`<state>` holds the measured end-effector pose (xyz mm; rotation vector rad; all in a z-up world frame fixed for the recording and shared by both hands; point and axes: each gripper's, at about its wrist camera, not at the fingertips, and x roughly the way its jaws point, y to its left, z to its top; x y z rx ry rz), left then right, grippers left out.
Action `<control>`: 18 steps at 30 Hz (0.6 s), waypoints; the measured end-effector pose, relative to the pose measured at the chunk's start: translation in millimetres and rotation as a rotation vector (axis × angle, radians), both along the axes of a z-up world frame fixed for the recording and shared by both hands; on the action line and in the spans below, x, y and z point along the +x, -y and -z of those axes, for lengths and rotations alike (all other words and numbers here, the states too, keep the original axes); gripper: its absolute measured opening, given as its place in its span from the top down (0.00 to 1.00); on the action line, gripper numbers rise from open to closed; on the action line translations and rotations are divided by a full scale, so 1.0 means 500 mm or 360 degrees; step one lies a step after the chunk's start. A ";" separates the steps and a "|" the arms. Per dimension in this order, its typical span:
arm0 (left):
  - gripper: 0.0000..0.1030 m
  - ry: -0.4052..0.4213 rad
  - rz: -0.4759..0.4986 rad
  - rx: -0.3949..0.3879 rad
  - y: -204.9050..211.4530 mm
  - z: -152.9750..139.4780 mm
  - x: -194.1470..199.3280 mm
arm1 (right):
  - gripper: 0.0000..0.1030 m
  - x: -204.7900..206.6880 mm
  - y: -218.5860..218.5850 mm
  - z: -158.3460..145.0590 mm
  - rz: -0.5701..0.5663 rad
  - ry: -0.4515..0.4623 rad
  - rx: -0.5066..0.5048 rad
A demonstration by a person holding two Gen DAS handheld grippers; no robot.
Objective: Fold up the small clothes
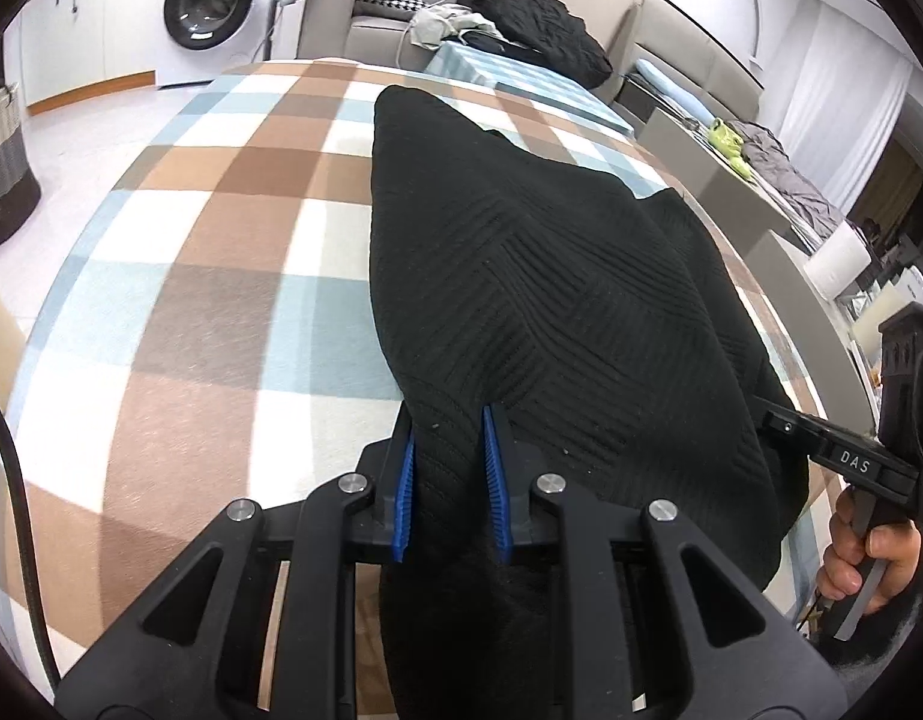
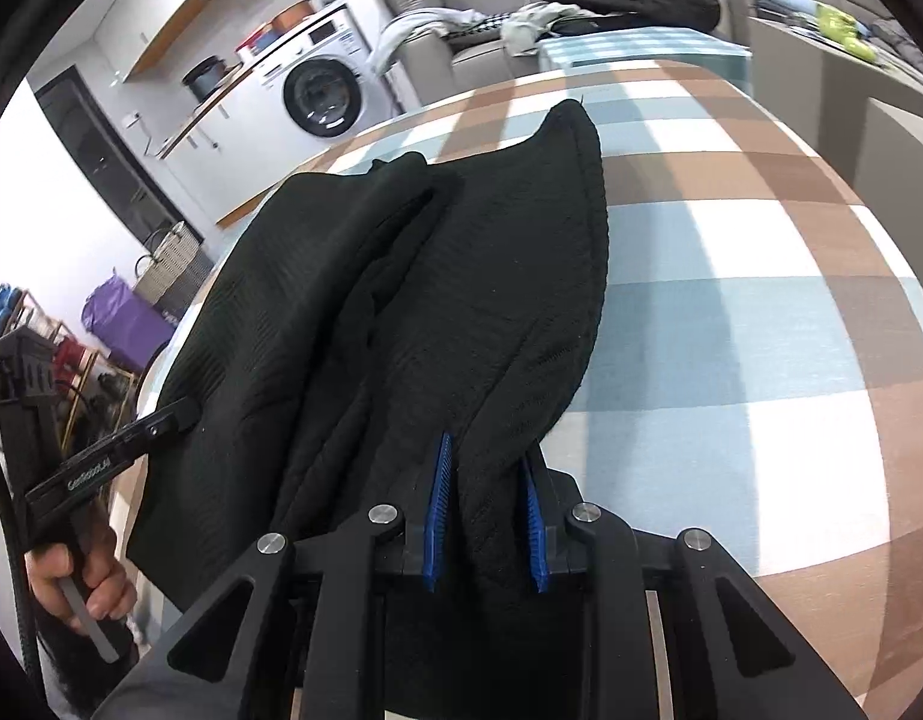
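Your left gripper (image 1: 446,420) is clamped on the near edge of the black garment (image 1: 551,276), its blue ribbed pads (image 1: 406,498) pinching a bunched fold of the knit between them, and your right gripper (image 2: 485,450) is pinching the same garment's near edge further right, cloth gathered thick between its own blue pads (image 2: 435,510). The garment is a soft, heavy knit with a raised chevron rib (the ridges run in slanting bands that meet in a V), and it lies draped lengthwise over the table, narrowing to a rounded point at the far end. In the right wrist view it shows doubled layers with a rolled, stitched hem along its right side. Beneath it is a checked tablecloth (image 1: 221,192) of brown, pale blue and white squares, smooth and matte. Each hand (image 1: 869,564) wraps around a black pistol-style handle. Far off stand a white washing machine (image 1: 212,0) with a round glass door and a beige sofa (image 1: 365,12) piled with another dark knit
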<state>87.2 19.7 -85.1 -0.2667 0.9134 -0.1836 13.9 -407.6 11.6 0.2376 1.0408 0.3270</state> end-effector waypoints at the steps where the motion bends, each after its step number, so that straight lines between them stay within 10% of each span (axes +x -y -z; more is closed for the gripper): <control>1: 0.82 -0.0002 -0.0003 -0.0015 -0.010 0.000 -0.003 | 0.77 0.006 -0.002 0.001 -0.0006 0.0000 -0.0005; 8: 0.69 0.0035 -0.0014 0.0019 -0.027 -0.019 -0.021 | 0.72 0.002 0.062 -0.063 0.0162 0.0110 0.0017; 18: 0.56 0.0075 -0.0001 -0.0017 -0.028 -0.037 -0.043 | 0.43 0.058 -0.065 -0.025 -0.0153 -0.0053 0.0474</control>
